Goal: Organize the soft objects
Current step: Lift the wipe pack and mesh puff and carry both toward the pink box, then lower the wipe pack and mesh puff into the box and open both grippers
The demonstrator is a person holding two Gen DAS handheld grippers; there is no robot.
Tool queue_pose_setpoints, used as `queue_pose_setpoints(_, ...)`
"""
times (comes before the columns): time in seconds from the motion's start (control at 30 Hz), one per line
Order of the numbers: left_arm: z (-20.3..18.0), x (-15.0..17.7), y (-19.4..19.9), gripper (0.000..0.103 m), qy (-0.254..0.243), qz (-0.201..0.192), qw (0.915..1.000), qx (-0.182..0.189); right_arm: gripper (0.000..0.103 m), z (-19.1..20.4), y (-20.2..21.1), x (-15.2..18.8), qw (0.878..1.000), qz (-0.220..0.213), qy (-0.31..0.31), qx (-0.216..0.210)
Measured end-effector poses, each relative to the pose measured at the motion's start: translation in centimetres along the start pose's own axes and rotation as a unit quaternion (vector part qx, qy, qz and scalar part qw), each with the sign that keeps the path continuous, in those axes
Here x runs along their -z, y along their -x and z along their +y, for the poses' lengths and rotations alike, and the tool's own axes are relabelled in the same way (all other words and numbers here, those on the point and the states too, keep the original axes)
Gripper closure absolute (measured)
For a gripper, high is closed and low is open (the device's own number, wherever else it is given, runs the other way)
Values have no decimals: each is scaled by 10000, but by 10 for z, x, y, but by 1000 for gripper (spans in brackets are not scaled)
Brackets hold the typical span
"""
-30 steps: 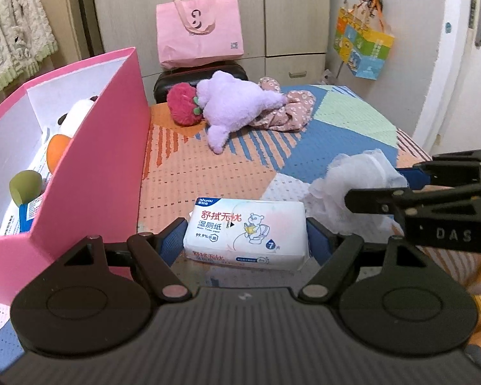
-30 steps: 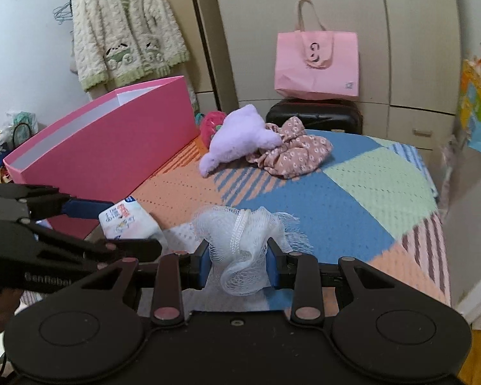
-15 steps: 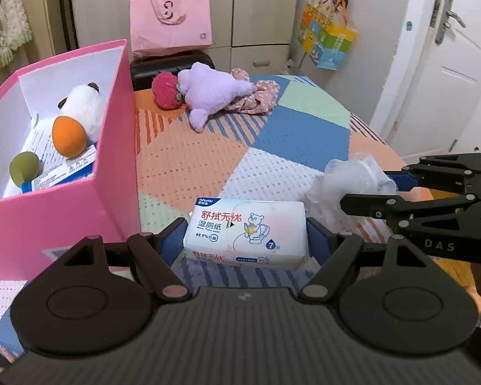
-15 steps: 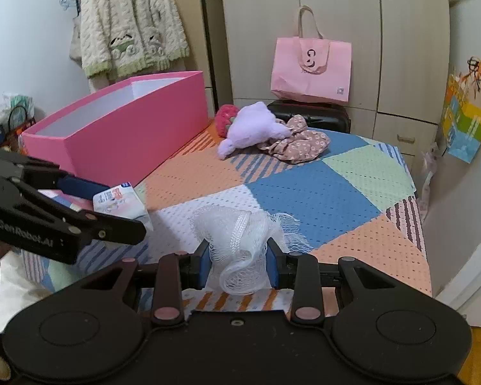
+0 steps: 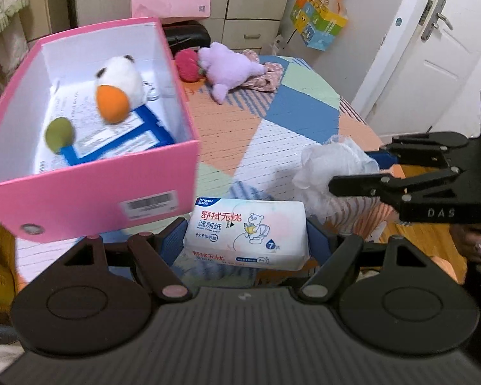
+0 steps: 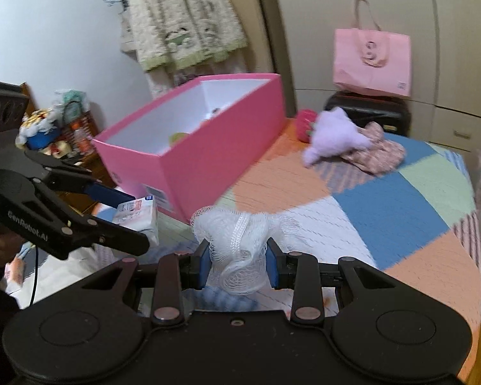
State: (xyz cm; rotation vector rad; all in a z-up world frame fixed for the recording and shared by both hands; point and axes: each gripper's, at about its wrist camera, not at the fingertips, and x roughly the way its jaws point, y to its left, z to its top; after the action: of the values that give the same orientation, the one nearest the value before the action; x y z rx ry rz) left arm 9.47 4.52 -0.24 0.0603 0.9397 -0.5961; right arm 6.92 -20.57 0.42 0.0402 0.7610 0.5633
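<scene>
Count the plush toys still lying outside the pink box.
2: a purple plush toy and a red strawberry plush beside it, both on the far patchwork mat. Others may be hidden behind the pink box.

One pink box (image 5: 89, 199); one wipes pack (image 5: 245, 234); one mesh puff (image 6: 240, 250).

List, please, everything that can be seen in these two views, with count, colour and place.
wet wipes pack: one, white, held in the left jaws
mesh bath pouf: one, white, held in the right jaws
storage box: one, pink, on the table's left side
duck plush: one, white with orange bill, inside the box
ball: one, green, inside the box
plush toy: one, purple, far end of the table
strawberry plush: one, red, beside the purple toy
floral cloth: one, pink, behind the purple toy
table cover: one, multicoloured patchwork
paper bag: one, pink, by the cupboard
left gripper: black, shut
right gripper: black, shut
</scene>
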Motion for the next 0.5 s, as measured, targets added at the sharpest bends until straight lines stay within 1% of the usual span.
queue_pose_setpoints(0.07, 10, -2, 14, 26, -15, -6, 10000, -29, 64, 6, -1, -12, 9998, 33, 104, -158)
queue_pose_setpoints(0.2, 23, -9, 37, 26, -204, -248, 9986, -419, 64, 21, -6, -31, 9987, 31, 331, -384)
queue_pose_setpoints(0.27, 30, -13, 46, 26, -267, -389, 9975, -522, 64, 26, -12, -40, 9979, 33, 375, -519)
queue_pose_setpoints(0.37, 43, -19, 51, 26, -260, -537, 9967, -553, 64, 29, -24, -59, 9970, 49, 322, -708)
queue_pose_setpoints(0.5, 62, -30, 49, 25, -170, -662, 9962, -536, 64, 32, -37, -84, 9962, -65, 384, -774)
